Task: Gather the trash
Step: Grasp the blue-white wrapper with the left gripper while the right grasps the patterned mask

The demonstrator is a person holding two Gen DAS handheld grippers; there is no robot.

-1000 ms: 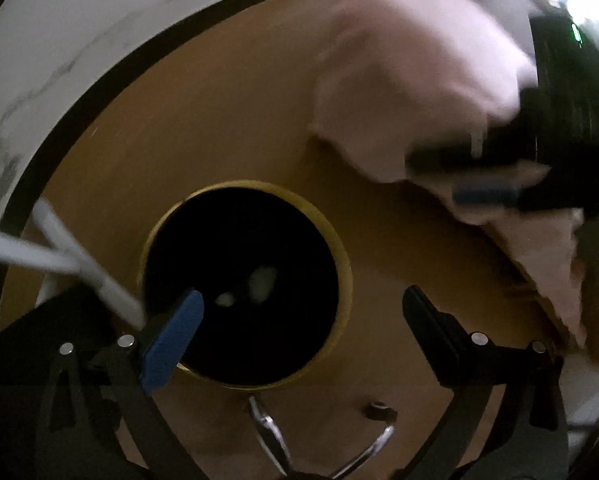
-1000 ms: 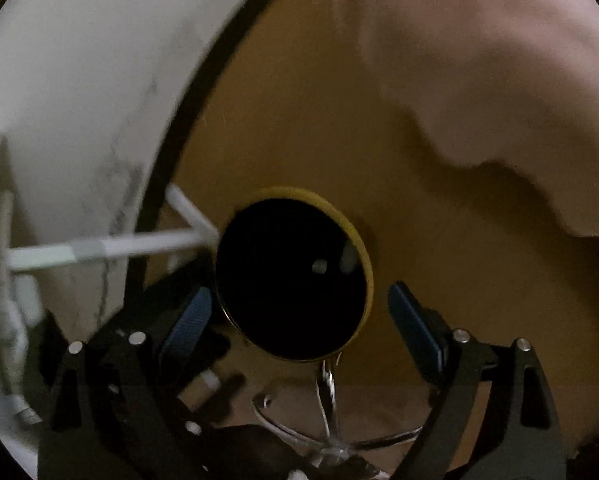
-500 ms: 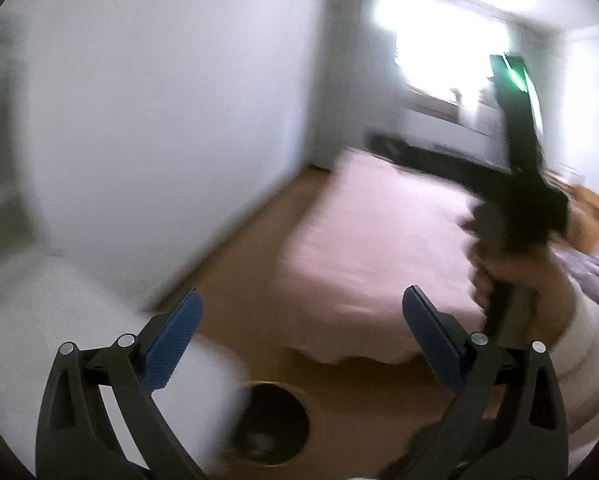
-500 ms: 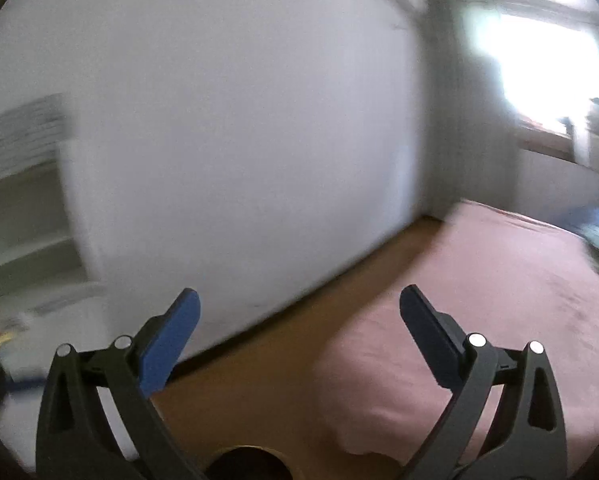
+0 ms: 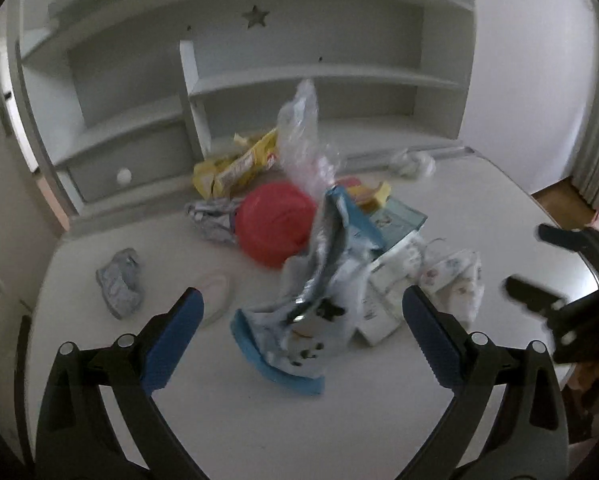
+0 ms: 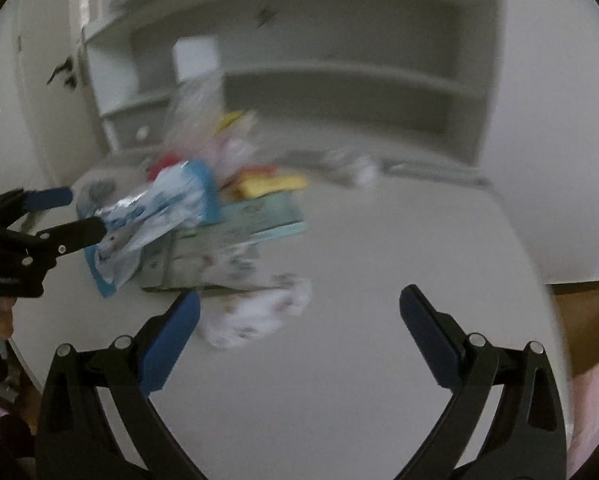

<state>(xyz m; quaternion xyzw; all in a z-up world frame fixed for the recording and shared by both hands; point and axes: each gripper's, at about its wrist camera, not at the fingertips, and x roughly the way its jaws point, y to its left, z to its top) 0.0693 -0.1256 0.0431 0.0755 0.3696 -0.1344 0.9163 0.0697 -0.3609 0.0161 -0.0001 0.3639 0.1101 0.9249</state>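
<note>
A pile of trash lies on a white desk (image 5: 479,200): a blue and white foil pouch (image 5: 323,280), a red round lid (image 5: 275,224), a yellow wrapper (image 5: 239,164), a clear plastic bag (image 5: 303,136), a teal box (image 5: 399,216), crumpled white paper (image 5: 455,280) and a grey wad (image 5: 119,284). My left gripper (image 5: 299,340) is open and empty just in front of the pouch. My right gripper (image 6: 299,320) is open and empty above the desk, near the white paper (image 6: 259,312). It also shows at the right edge of the left wrist view (image 5: 539,272).
A white shelf unit (image 5: 259,80) with a drawer stands at the back of the desk. A crumpled tissue (image 5: 411,164) lies near its base. Wooden floor (image 6: 583,320) and pink fabric (image 6: 595,408) show past the desk's right edge.
Both grippers have swung up from the black bin on the floor, past the wall and bed, to the desk with the trash pile. Both stay open and empty.
</note>
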